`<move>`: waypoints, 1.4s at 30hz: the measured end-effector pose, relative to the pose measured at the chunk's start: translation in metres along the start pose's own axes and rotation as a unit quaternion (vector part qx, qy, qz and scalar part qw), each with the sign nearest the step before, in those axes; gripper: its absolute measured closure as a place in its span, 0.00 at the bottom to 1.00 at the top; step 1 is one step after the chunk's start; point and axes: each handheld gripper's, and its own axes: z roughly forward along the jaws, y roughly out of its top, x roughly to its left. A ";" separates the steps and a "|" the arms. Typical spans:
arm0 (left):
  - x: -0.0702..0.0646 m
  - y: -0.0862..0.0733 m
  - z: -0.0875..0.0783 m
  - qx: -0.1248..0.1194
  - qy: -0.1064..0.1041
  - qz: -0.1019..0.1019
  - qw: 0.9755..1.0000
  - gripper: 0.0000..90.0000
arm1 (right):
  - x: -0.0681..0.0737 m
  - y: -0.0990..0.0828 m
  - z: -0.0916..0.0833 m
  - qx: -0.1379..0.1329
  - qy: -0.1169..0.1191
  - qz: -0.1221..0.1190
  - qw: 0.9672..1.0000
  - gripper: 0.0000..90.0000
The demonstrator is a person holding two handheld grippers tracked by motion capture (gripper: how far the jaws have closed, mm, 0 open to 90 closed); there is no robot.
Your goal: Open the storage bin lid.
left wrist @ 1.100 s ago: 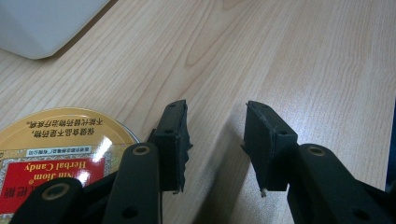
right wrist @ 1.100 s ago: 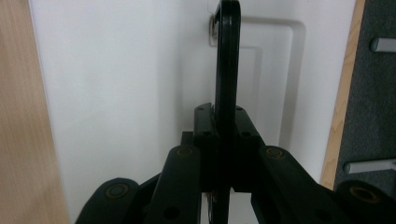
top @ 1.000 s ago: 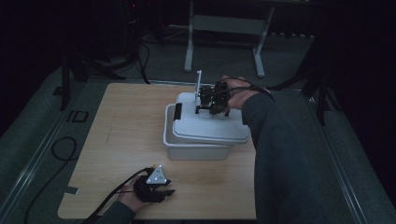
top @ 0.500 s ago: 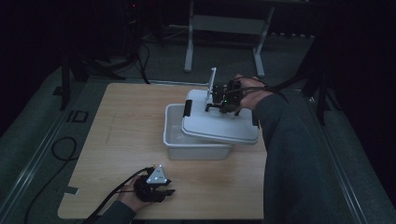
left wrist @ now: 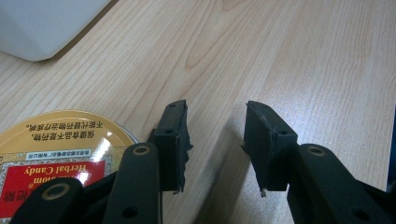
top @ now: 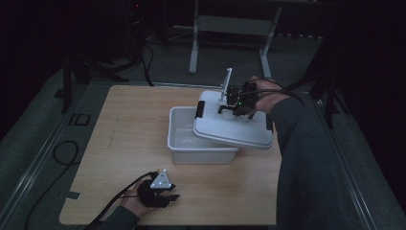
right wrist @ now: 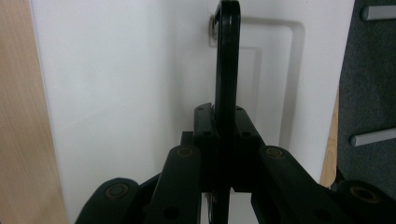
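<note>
White plastic lid (top: 233, 125) is off its bin (top: 201, 143), its black handle (right wrist: 227, 60) clamped in my right gripper (top: 229, 106), but not set down; my left gripper (left wrist: 215, 140) idles half-open and empty beside 1 candy tin (left wrist: 56, 158).

The lid (top: 233, 127), hung by its handle (right wrist: 227, 56) in the right claw (top: 229, 108), covers the right part of the box (top: 201, 152); the box's left part gapes open from above. The surface (top: 124, 129) lies bare to the left of the box and along the front edge between the claws. A tin (left wrist: 56, 158) sits just beside the left claw (left wrist: 215, 140), whose gap is free.
</note>
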 end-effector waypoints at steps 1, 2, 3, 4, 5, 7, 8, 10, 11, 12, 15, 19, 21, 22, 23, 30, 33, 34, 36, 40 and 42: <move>0.000 0.000 0.000 0.000 0.000 0.000 1.000 0.66 | 0.000 -0.001 0.000 -0.001 0.001 0.003 1.000 0.94; 0.000 0.000 0.000 0.000 0.000 0.000 1.000 0.66 | 0.000 -0.001 0.000 -0.001 0.001 0.003 1.000 0.94; 0.000 0.000 0.000 0.000 0.001 0.000 1.000 0.66 | -0.001 -0.003 0.000 0.002 0.000 0.005 1.000 0.94; 0.000 0.000 0.000 0.000 0.001 0.000 1.000 0.66 | -0.001 -0.003 0.000 0.002 0.000 0.005 1.000 0.94; 0.000 0.000 0.000 0.000 0.001 0.000 1.000 0.66 | -0.001 -0.005 0.000 0.003 -0.001 0.007 1.000 0.94; 0.000 0.000 0.000 0.000 0.001 0.001 1.000 0.66 | -0.001 -0.007 0.000 0.002 0.000 0.011 1.000 0.94; 0.000 0.000 0.000 0.000 0.001 0.001 1.000 0.66 | -0.002 -0.008 0.001 0.002 0.000 0.011 1.000 0.94; 0.000 0.000 0.000 -0.001 0.000 0.000 1.000 0.66 | -0.002 -0.011 0.001 0.005 0.001 0.015 1.000 0.94; 0.000 0.000 0.000 -0.001 0.000 0.000 1.000 0.66 | -0.002 -0.011 0.001 0.005 0.001 0.015 1.000 0.94; 0.000 0.000 0.000 -0.001 0.000 0.000 1.000 0.66 | -0.002 -0.014 0.001 0.007 0.001 0.018 1.000 0.94; 0.000 0.000 0.000 0.000 0.000 0.001 1.000 0.66 | -0.003 -0.020 0.002 0.005 0.002 0.024 1.000 0.94; 0.000 0.000 0.000 0.000 0.000 0.001 1.000 0.66 | -0.005 -0.028 0.004 0.004 0.001 0.034 0.999 0.94; 0.000 0.000 0.000 0.000 0.000 0.001 1.000 0.66 | -0.005 -0.031 0.005 0.008 0.002 0.038 0.999 0.94; 0.000 0.000 0.000 0.000 0.000 0.001 1.000 0.66 | -0.006 -0.033 0.006 0.008 0.002 0.040 0.999 0.94; 0.000 0.000 0.000 0.000 0.000 0.001 1.000 0.66 | -0.006 -0.034 0.006 0.009 0.002 0.042 0.999 0.94; 0.000 0.000 0.000 -0.001 -0.001 0.000 1.000 0.66 | -0.007 -0.044 0.007 0.011 0.002 0.055 0.998 0.94; 0.000 0.000 0.000 -0.001 -0.001 0.000 1.000 0.66 | -0.008 -0.049 0.007 0.014 0.002 0.062 0.998 0.94; 0.000 0.000 0.000 -0.001 -0.001 0.000 1.000 0.66 | -0.008 -0.049 0.007 0.014 0.002 0.062 0.998 0.94; 0.000 0.000 0.000 -0.001 -0.001 0.000 1.000 0.66 | -0.008 -0.051 0.006 0.013 0.000 0.063 0.998 0.94; 0.000 0.000 0.000 -0.001 0.000 0.001 1.000 0.66 | -0.009 -0.057 0.006 0.016 -0.003 0.072 0.997 0.94; 0.000 0.000 0.000 -0.001 -0.001 0.001 1.000 0.66 | -0.009 -0.060 0.006 0.016 -0.003 0.078 0.997 0.94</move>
